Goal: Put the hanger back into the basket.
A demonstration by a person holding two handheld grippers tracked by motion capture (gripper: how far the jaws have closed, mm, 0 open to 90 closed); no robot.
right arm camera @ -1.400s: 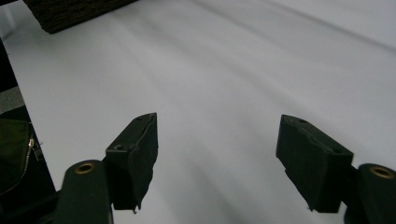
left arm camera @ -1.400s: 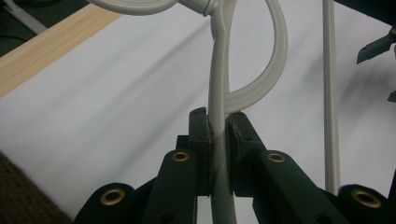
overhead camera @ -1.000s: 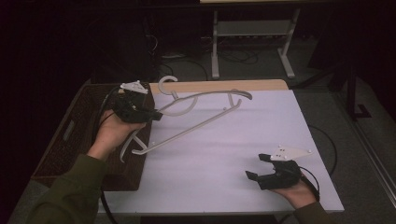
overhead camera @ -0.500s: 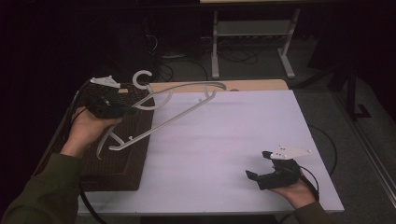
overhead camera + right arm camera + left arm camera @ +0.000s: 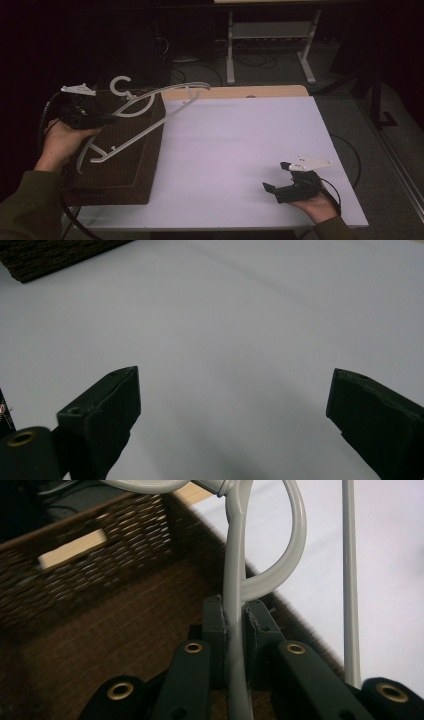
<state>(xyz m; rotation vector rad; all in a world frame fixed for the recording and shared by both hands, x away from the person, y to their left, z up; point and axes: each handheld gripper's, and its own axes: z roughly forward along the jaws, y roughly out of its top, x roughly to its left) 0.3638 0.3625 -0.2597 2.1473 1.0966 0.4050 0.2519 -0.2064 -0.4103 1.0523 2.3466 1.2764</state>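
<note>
The room beyond is dark, with a pale metal stand on the grey floor behind a white-topped table [image 5: 240, 145] whose far edge shows a strip of bare wood.

At the left end of the table sits a dark brown woven wicker basket [image 5: 127, 175]. My left gripper [image 5: 102, 119] hangs above it, gripped in my left hand [image 5: 62, 142], and its jaws are closed tight on a light grey plastic clothes hanger [image 5: 145, 127]. In the left gripper view the two black pads [image 5: 214, 630] pinch one of the hanger's grey bars just below the looped hook, with the basket's weave beneath and the white table to one side. From the high view the hanger is tilted: its hook rises above the basket's far rim, one end is low over the basket's inside, and the other end reaches out over the table's far edge.

Well apart, near the table's front right corner, my right gripper [image 5: 280, 177] rests low over the bare white surface, jaws spread wide, with nothing between them.
</note>
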